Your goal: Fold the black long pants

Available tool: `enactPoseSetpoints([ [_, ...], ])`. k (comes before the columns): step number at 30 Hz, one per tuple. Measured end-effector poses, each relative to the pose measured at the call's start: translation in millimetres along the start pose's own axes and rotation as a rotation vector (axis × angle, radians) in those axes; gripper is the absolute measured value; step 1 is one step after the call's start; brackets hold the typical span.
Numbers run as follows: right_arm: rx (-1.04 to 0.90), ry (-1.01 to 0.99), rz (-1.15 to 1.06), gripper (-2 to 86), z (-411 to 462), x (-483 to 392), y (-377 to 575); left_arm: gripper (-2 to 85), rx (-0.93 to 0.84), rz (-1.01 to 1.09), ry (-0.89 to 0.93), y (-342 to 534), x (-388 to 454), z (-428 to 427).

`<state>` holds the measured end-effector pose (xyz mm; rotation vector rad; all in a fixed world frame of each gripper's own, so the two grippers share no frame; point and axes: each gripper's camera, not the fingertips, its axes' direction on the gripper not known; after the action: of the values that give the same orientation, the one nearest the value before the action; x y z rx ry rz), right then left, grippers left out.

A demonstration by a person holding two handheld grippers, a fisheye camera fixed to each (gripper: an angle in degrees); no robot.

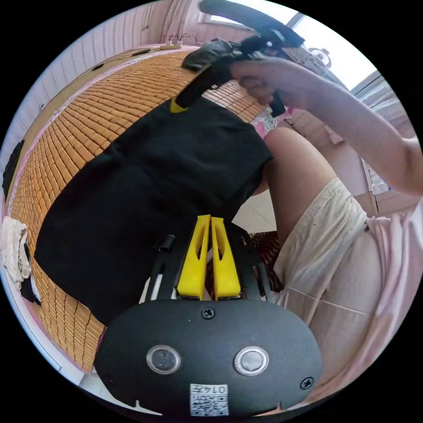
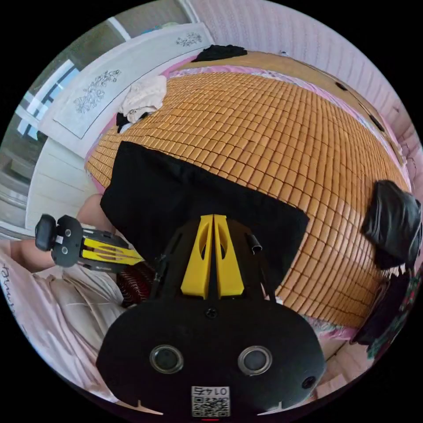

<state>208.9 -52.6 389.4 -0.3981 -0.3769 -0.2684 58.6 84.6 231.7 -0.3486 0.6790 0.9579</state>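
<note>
The black long pants (image 1: 145, 185) lie as a broad folded panel on the bamboo mat (image 1: 88, 114) of a bed, one edge at the mat's near side. My left gripper (image 1: 210, 217) has its yellow jaws pressed together on the pants' near edge; the right gripper view shows it (image 2: 140, 259) by the person's knee. My right gripper (image 2: 213, 216), jaws also together, pinches the pants (image 2: 176, 194) at their other end. In the left gripper view its yellow tip (image 1: 176, 105) meets a raised corner of the cloth, with a hand (image 1: 264, 79) holding it.
A crumpled dark garment (image 2: 392, 220) lies on the mat near its edge. Light-coloured clothes (image 2: 143, 99) are piled at the far corner, another dark item (image 2: 220, 52) behind them. The person's leg (image 1: 295, 185) stands against the bed's side. A white headboard (image 2: 110, 88) borders the mat.
</note>
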Motion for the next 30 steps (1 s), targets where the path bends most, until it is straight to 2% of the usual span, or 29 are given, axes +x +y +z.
enactPoseSetpoints([
  [5, -0.148, -0.064, 0.178, 2.4, 6, 78, 78, -0.7, 0.125, 0.003, 0.012, -67, -37, -16],
  [8, -0.247, -0.158, 0.224, 8.1, 30, 104, 98, 0.3, 0.153, -0.002, 0.027, -125, -62, -5],
  [10, -0.261, -0.226, 0.224, 12.9, 42, 118, 105, 3.3, 0.11, -0.012, 0.016, -174, -77, 20],
  [13, -0.261, -0.245, 0.221, 13.8, 50, 137, 110, 6.5, -0.027, -0.064, 0.092, -226, -94, 67],
  [17, -0.357, -0.348, 0.215, 13.6, 71, 160, 116, 7.4, -0.053, -0.128, 0.102, -264, -103, 103],
  [19, -0.425, -0.357, 0.169, 10.2, 81, 166, 121, 8.0, -0.103, -0.155, 0.078, -278, -107, 129],
  [23, -0.39, -0.401, 0.12, 3.7, 72, 177, 133, 6.3, -0.161, -0.082, 0.047, -287, -108, 146],
  [24, -0.368, -0.422, 0.119, 2.8, 67, 184, 140, 4.0, -0.16, -0.056, 0.087, -289, -112, 146],
  [25, -0.335, -0.443, 0.118, 2.3, 60, 190, 149, 0.6, -0.14, -0.068, 0.08, -290, -119, 142],
  [30, -0.143, -0.553, 0.19, 1.3, 12, 233, 189, -0.8, -0.038, -0.131, 0.167, -289, -144, 126],
])
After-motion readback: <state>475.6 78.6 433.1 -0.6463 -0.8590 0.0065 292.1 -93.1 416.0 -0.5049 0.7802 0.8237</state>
